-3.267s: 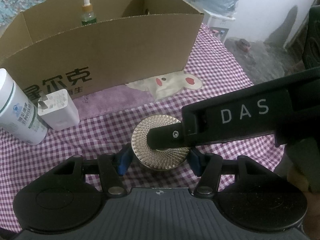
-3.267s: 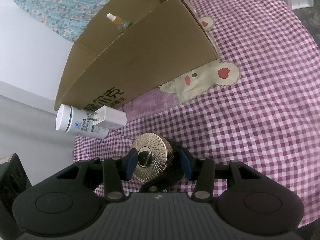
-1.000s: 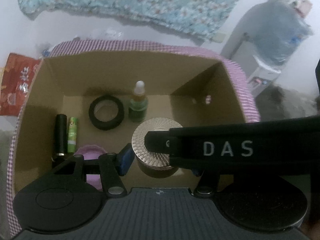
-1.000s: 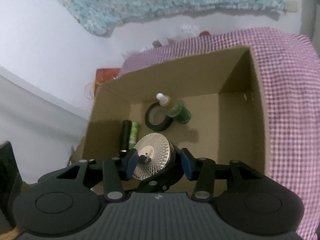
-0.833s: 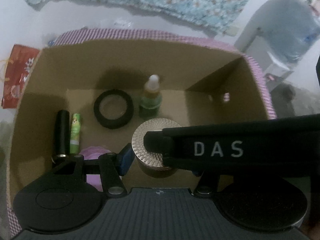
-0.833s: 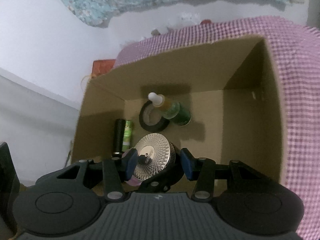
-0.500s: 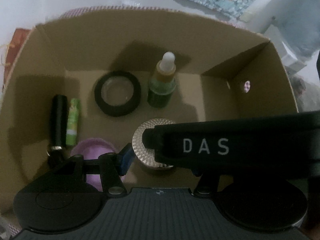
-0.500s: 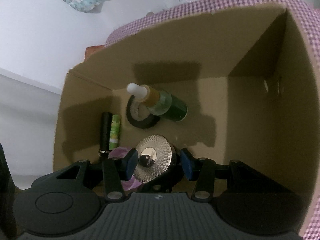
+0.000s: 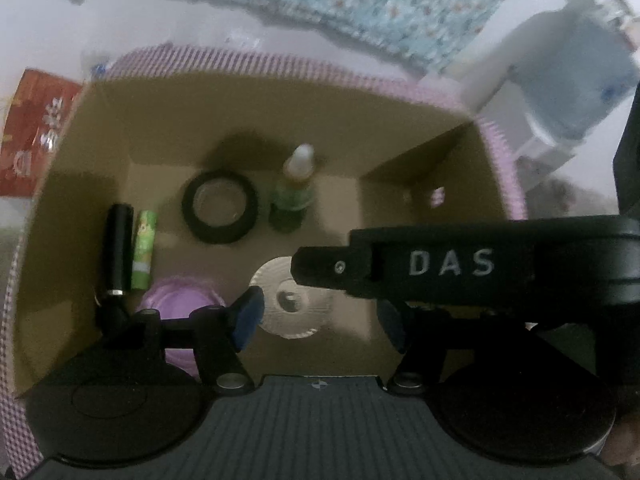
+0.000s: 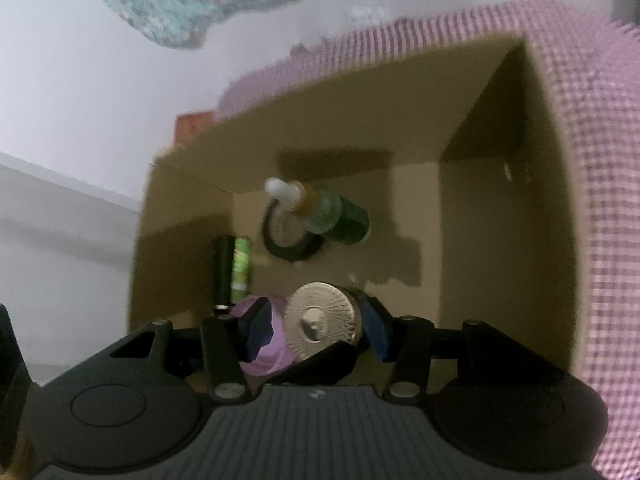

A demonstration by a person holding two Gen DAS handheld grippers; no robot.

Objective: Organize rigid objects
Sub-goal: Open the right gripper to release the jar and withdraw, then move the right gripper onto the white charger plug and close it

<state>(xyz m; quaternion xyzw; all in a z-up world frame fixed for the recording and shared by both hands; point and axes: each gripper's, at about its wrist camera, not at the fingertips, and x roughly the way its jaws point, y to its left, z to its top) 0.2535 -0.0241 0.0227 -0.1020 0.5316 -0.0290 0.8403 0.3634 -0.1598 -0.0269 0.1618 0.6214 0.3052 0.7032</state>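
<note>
A round gold ribbed jar [image 9: 288, 300] rests on the floor of the open cardboard box [image 9: 280, 112]; it also shows in the right wrist view [image 10: 320, 326]. My left gripper [image 9: 320, 316] is open above it, its fingers spread wider than the jar. My right gripper [image 10: 316, 330] is open too, its blue pads standing apart from the jar's sides. The right gripper's black finger crosses the left wrist view and hides part of the jar.
In the box lie a black tape ring [image 9: 220, 212], a green dropper bottle [image 9: 294, 196], a black tube [image 9: 118, 248], a green tube [image 9: 143, 256] and a purple lid [image 9: 180, 304]. The box stands on purple checked cloth [image 10: 592, 160]. A red packet [image 9: 32, 136] lies outside left.
Both grippers carried the gold jar from the cloth over the box and down inside. Both have let go, their fingers spread, and have lifted a little; the jar stays on the box floor.
</note>
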